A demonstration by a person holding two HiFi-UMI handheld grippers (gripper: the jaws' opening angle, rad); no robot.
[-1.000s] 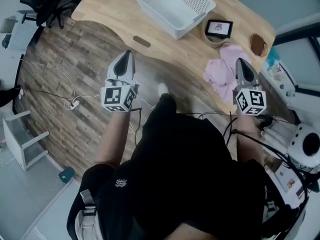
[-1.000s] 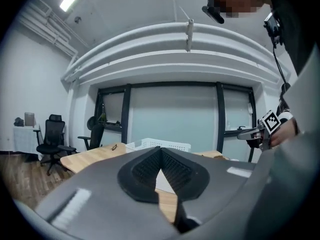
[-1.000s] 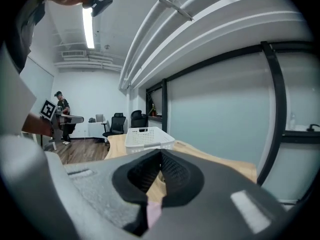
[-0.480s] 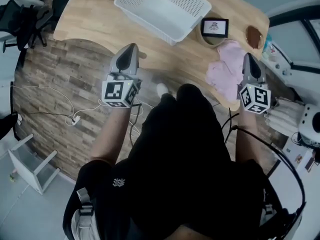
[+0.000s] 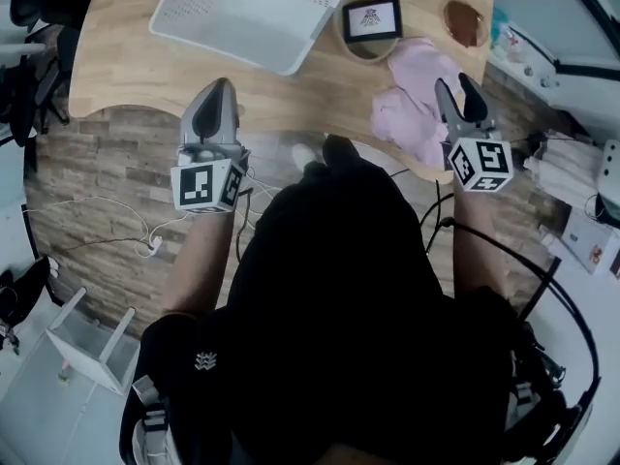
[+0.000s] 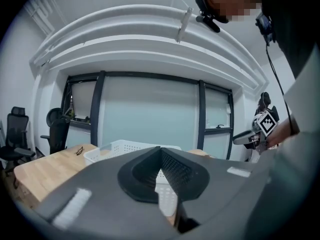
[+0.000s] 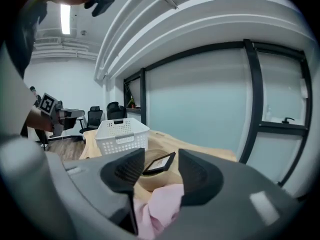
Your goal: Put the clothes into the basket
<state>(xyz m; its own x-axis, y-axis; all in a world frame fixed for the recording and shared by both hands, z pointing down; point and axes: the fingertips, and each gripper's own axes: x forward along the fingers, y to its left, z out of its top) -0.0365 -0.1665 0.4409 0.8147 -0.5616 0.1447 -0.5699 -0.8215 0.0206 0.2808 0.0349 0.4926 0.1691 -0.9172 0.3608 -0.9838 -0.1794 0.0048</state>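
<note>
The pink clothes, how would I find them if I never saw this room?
Find the big wooden table with the white basket on it. Go to the table's other end, past the small dark-framed picture. The pink clothes lie there in a crumpled heap, the only soft, pink thing on the table.

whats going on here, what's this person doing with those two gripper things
A person stands at a wooden table with a gripper in each hand. The right gripper hovers over the pink clothes at the table's near right edge. Its jaws are opening and the cloth below them is not gripped. The left gripper is shut and empty, held near the white basket. No clothes show in the basket yet.
</note>
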